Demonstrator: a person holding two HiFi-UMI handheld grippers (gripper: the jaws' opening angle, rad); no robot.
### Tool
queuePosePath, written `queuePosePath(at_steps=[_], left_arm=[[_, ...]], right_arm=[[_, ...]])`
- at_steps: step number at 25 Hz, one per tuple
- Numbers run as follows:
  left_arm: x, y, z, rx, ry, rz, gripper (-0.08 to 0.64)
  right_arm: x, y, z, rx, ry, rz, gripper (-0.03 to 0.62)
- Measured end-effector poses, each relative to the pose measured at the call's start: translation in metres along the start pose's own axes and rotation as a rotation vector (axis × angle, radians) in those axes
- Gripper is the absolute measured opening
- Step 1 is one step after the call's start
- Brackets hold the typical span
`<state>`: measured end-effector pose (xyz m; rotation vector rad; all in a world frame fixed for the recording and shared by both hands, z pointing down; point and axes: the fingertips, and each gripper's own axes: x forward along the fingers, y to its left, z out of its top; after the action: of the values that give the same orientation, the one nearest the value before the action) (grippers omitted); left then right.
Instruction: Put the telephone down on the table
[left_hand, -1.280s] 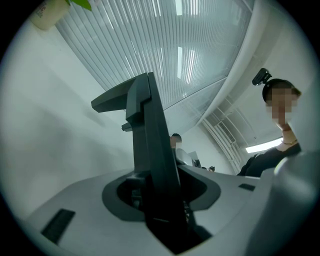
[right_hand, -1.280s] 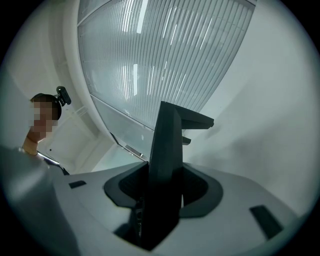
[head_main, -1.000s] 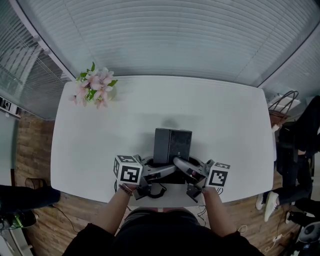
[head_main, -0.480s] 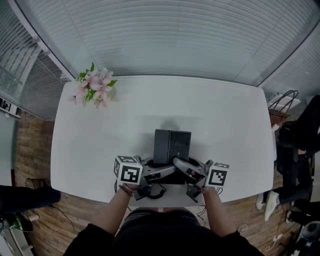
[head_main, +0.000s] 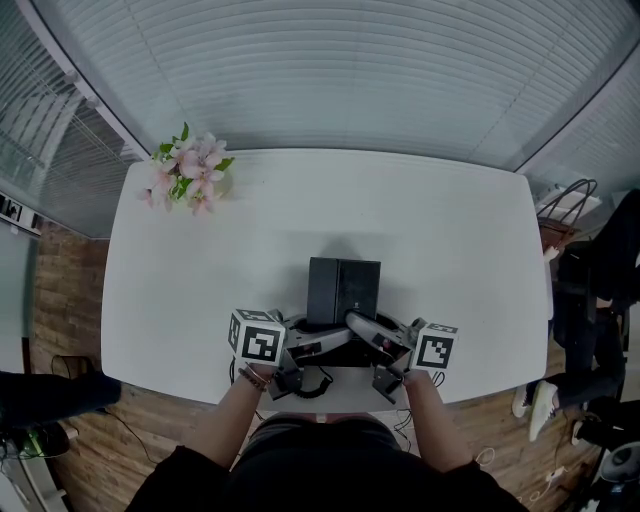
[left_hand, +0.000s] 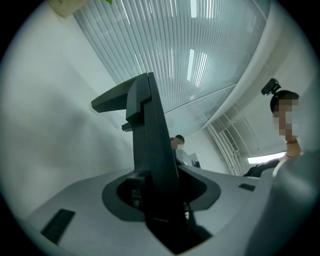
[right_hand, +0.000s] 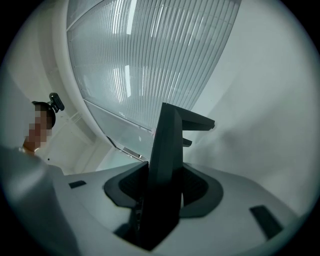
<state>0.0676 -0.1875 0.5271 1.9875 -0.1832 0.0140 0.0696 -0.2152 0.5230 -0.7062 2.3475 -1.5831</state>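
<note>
Since a level set-down seems intended, the left gripper is clamped on the near edge of the telephone, held flat over the near part of the table, and the right gripper is clamped likewise.

The person wears black sleeves and a wrist bracelet; the left gripper and right gripper are grey, each bearing a black-and-white marker cube.
</note>
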Motion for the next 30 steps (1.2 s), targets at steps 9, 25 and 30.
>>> queuePosePath(at_steps=[9,25,30], left_arm=[[0.0003,0.0008,-0.0018,-0.026,0.004,0.002,0.193],[0.0007,0.0026,-0.0045,-0.057,0.008,0.008,0.192],[0.0010,0.0026,-0.0043,-0.060,0.007,0.006,0.188]], right_arm=[[-0.0013,-0.0034,-0.0026,0.022,0.005,-0.010,0.178],[-0.0008,-0.0031,-0.0042,0.059,-0.001,-0.001,0.179],[-0.0011,-0.0054,-0.0052,0.062,0.005,-0.003,0.179]])
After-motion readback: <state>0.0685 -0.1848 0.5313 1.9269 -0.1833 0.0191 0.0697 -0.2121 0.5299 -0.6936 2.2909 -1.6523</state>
